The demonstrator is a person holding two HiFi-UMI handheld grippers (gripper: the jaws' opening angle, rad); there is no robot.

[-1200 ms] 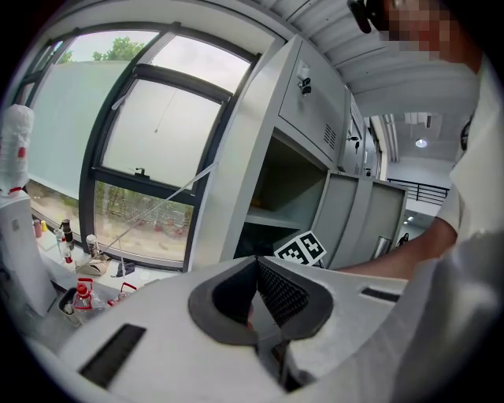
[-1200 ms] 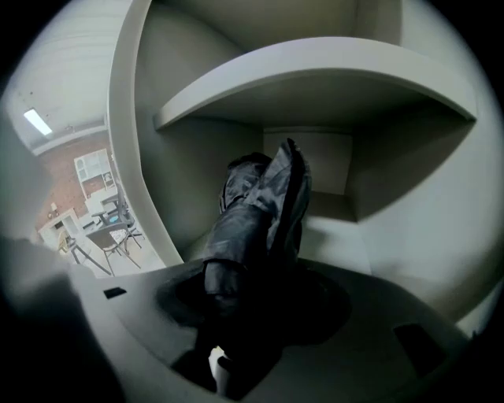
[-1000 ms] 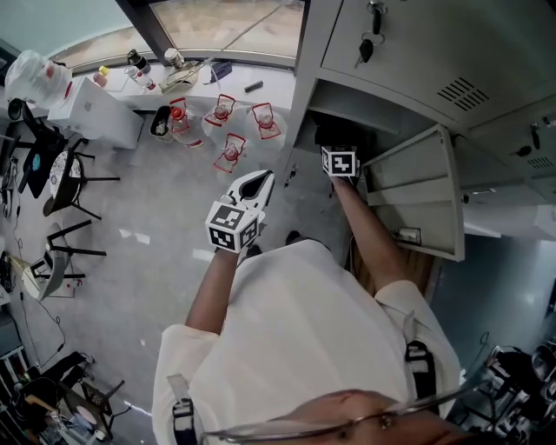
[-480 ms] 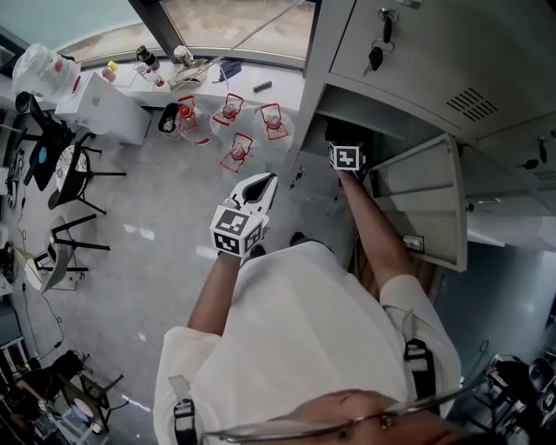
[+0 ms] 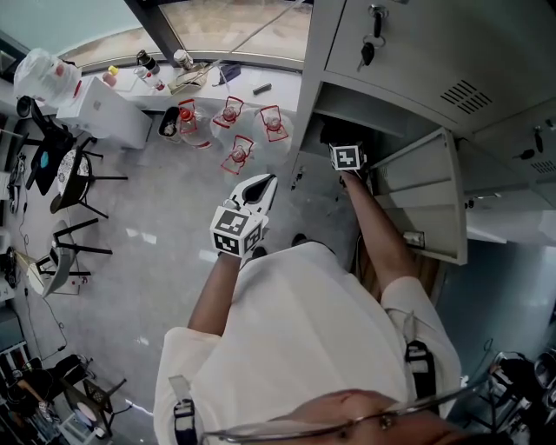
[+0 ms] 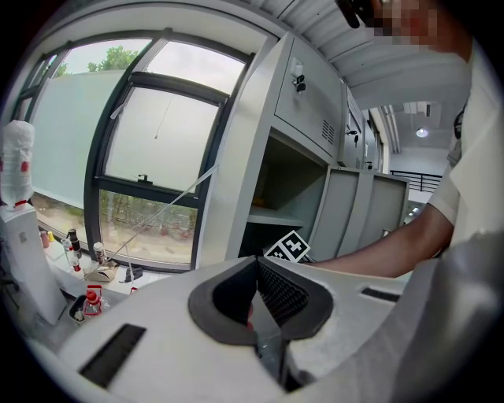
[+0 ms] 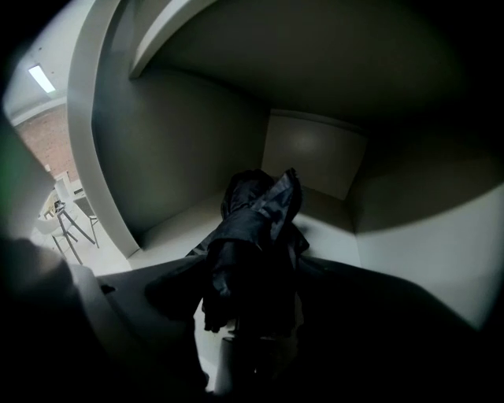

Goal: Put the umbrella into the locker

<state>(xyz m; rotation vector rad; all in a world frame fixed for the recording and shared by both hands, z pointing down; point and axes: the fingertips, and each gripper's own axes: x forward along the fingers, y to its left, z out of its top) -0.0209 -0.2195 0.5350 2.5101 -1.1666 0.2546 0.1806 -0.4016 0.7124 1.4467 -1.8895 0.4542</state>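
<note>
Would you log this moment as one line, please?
right gripper: in locker, fingers just opening, umbrella between | left gripper: shut, empty

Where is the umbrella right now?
In the right gripper view, the black umbrella lies inside the locker, between the right gripper's jaws, which have just been opening.

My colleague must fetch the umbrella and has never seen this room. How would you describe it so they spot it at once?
Go to the grey metal lockers beside the big window. One compartment has its door swung open, and the umbrella is inside it. Folded, with crumpled black fabric, it is the only dark bundle against the pale grey walls.
</note>
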